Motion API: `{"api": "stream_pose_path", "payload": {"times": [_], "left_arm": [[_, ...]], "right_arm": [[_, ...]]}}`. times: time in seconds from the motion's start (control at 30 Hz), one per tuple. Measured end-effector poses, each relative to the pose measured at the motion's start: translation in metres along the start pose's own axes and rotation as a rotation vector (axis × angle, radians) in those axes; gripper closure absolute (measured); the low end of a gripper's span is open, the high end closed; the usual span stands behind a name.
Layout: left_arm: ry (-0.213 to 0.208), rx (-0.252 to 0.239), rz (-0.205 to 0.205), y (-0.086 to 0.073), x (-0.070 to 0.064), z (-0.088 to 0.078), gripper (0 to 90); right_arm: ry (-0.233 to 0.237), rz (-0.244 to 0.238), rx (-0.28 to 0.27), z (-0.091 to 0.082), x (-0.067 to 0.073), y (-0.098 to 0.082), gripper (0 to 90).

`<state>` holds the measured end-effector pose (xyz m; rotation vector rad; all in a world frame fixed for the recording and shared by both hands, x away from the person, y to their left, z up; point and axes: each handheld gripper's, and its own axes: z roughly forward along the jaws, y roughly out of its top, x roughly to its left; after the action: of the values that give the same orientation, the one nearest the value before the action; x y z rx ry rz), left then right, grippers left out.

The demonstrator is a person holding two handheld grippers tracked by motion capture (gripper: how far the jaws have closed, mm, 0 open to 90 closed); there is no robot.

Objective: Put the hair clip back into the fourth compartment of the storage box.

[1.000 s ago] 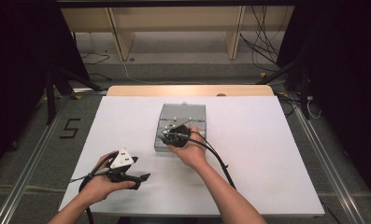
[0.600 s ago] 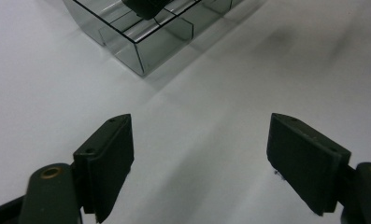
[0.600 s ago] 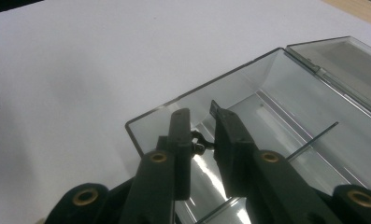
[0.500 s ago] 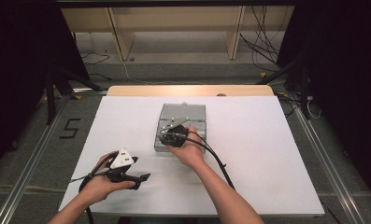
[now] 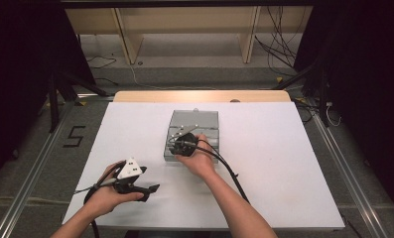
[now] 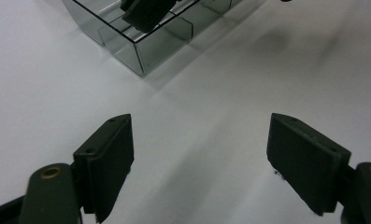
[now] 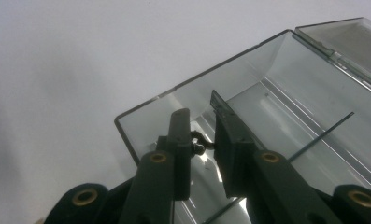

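White table [image 5: 284,163]. Clear box [image 5: 193,130] with dividers sits mid-table, lid hinged open at its far side.

Right gripper [image 7: 203,135] reaches down into a corner compartment of the box [image 7: 286,88]. Jaws narrow, a small gap between them. A small dark metal piece [image 7: 199,142] sits in that gap; too small to identify, and cannot tell whether it is pinched. Right hand [image 5: 199,159] at the box's near edge.

Left gripper [image 6: 199,154] wide, holding nothing, low over bare table [image 6: 220,93], well apart from the box [image 6: 141,44]. In the high view the left hand [image 5: 107,193] holds it near the table's front left, grey plate [image 5: 130,168] on top.
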<state>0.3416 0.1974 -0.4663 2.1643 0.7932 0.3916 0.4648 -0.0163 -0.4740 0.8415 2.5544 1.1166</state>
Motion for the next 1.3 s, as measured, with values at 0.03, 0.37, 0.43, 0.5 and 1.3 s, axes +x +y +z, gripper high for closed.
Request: {"api": "stream_pose_path", "payload": {"times": [0.03, 0.37, 0.43, 0.5, 1.3], "left_arm": [[0.000, 0.000, 0.002, 0.000, 0.000, 0.000, 22.7], [-0.002, 0.001, 0.000, 0.000, 0.000, 0.000, 22.7], [-0.002, 0.001, 0.000, 0.000, 0.000, 0.000, 22.7], [0.000, 0.000, 0.002, 0.000, 0.000, 0.000, 22.7], [-0.002, 0.000, -0.001, 0.000, 0.000, 0.001, 22.7]], "right_arm": [[-0.001, 0.001, 0.001, 0.001, 0.000, 0.000, 77.3], [-0.008, 0.010, 0.016, 0.003, -0.001, -0.001, 77.2], [-0.008, 0.011, 0.015, 0.004, -0.001, -0.001, 77.1], [-0.009, 0.012, 0.017, 0.004, -0.001, -0.001, 77.1], [-0.044, 0.068, 0.007, -0.013, -0.004, 0.002, 54.3]]}}
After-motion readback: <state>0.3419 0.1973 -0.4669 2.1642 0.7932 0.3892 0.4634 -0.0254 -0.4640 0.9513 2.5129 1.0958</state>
